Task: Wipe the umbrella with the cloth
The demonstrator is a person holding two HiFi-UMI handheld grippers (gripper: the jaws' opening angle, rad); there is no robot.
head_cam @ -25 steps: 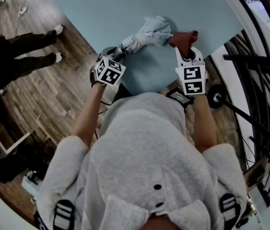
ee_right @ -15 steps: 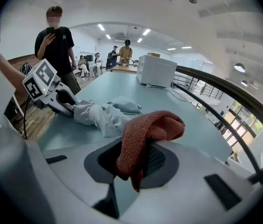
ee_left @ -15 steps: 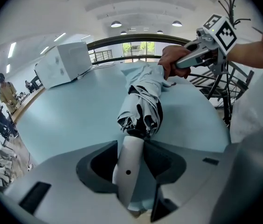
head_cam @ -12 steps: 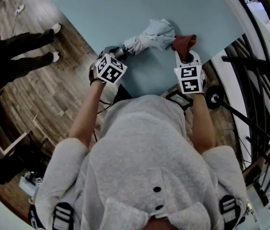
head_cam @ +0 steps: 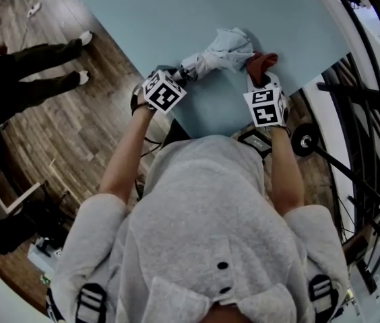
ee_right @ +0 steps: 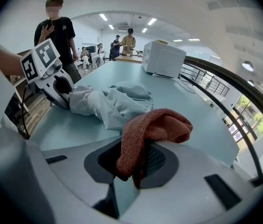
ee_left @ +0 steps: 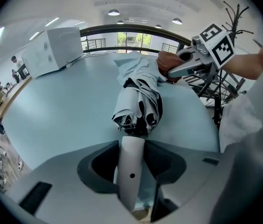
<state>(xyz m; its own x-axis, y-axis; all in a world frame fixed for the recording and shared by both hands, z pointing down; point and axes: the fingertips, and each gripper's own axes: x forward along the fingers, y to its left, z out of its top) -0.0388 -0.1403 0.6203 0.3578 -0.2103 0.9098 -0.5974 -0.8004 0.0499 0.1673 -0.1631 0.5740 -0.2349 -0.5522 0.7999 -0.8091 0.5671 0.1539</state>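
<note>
Left tongs (ee_left: 132, 154) around the umbrella handle (ee_left: 130, 183)

Rust-red knitted cloth (ee_right: 155, 127) in the right claw (ee_right: 138, 160); pale grey folded fabric umbrella (ee_left: 138, 101), black-streaked, white-handled, in the left claw (ee_left: 131, 164); smooth light blue worktop (ee_left: 61, 106) under both.

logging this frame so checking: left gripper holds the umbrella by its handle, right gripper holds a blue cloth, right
Not quite: the cloth is reddish-brown, not blue; the right gripper view shows it. The rest stands: left gripper holds the umbrella by its handle, right gripper holds the cloth.
</note>
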